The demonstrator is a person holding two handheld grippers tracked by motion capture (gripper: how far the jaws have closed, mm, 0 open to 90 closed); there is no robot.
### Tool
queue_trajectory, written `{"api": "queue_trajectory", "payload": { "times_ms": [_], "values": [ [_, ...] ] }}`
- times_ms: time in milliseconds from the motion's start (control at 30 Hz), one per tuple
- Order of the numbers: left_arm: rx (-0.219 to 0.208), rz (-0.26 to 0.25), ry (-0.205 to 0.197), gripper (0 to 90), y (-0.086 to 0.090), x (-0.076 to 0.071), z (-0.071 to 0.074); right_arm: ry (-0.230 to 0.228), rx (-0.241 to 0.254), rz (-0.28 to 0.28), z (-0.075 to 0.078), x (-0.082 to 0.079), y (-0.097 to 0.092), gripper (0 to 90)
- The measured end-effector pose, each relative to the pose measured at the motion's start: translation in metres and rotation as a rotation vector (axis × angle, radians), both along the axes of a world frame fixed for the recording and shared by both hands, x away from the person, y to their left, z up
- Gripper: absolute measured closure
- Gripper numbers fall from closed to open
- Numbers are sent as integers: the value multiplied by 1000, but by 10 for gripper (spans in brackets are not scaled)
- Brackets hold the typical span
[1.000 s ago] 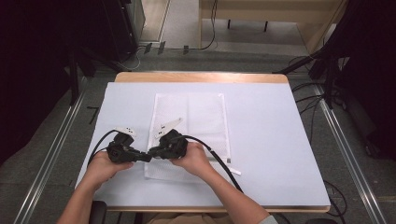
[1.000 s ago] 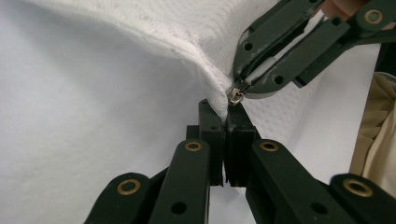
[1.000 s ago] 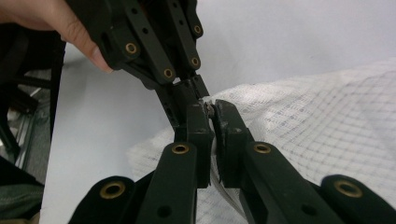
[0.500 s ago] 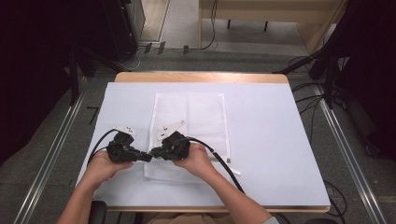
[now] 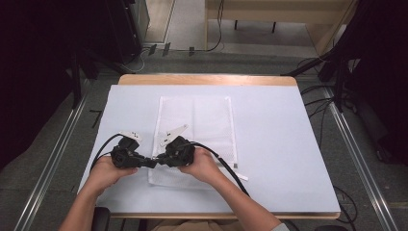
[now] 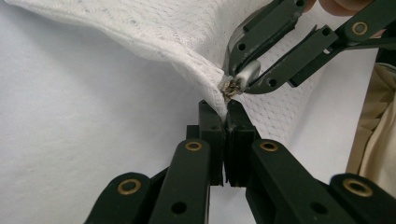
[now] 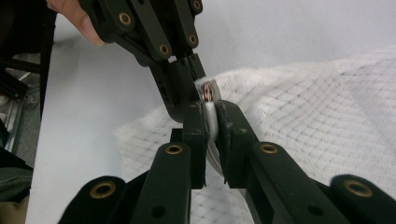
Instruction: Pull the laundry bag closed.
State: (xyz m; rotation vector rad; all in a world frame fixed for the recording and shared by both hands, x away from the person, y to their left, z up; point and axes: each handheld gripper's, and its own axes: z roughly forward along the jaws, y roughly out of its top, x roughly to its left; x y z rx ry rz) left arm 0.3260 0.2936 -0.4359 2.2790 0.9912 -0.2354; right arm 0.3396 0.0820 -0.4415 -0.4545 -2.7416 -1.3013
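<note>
Mesh bag [image 5: 202, 125] lies flat on the table [image 5: 288, 144], its near-left corner lifted. We clamp that corner in our left gripper [image 6: 226, 109]; right gripper [image 7: 211, 105], tip to tip with it, pinches the white zipper pull [image 6: 247, 72], jaws just easing apart slightly.

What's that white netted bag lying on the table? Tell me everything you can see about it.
The white mesh bag is a flat, rectangular pouch of fine netted fabric with a faint grid pattern. It lies on the white table cover, long side running away from the person. Its near left edge is lifted: the left tool pinches the fabric corner there, and the right tool grips the white zipper pull beside a small metal slider. A thin white tab pokes out at the near right corner.
</note>
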Motion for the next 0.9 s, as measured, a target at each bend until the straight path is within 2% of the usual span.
{"api": "queue_trajectory", "payload": {
  "times_ms": [167, 400, 533, 567, 600, 667, 700, 767, 800, 833, 900],
  "values": [
    [2, 4, 1, 888, -1, 0, -1, 36, 26, -14, 2, 4, 0, 837],
    [11, 6, -3, 888, -1, -1, -1, 66, 4, -15, 0, 5, 6, 853],
    [13, 11, -9, 888, -1, 0, 0, 79, 16, -24, -1, 7, 7, 865],
    [14, 14, -8, 887, -1, 0, -1, 74, 12, -21, -1, 6, 7, 880],
    [17, 12, -9, 888, -1, 0, -1, 44, -12, -10, 0, 5, 8, 884],
    [26, 13, -6, 888, -1, 0, -1, 30, -21, -14, 0, 4, 8, 885],
    [22, 14, 1, 888, -1, 0, -1, 29, -29, -18, 0, 3, 8, 886],
    [25, 16, -9, 892, -1, -1, 0, 38, -24, -15, 0, 3, 5, 888],
    [23, 23, -15, 893, 1, -1, 1, 19, -47, -25, 0, 2, 4, 888],
    [23, 23, -15, 893, 1, -1, 1, 7, -48, -25, -1, 1, 3, 888],
    [11, 18, -10, 894, 3, -2, 1, 20, -48, -34, -2, 2, 1, 888]
  ]
}}
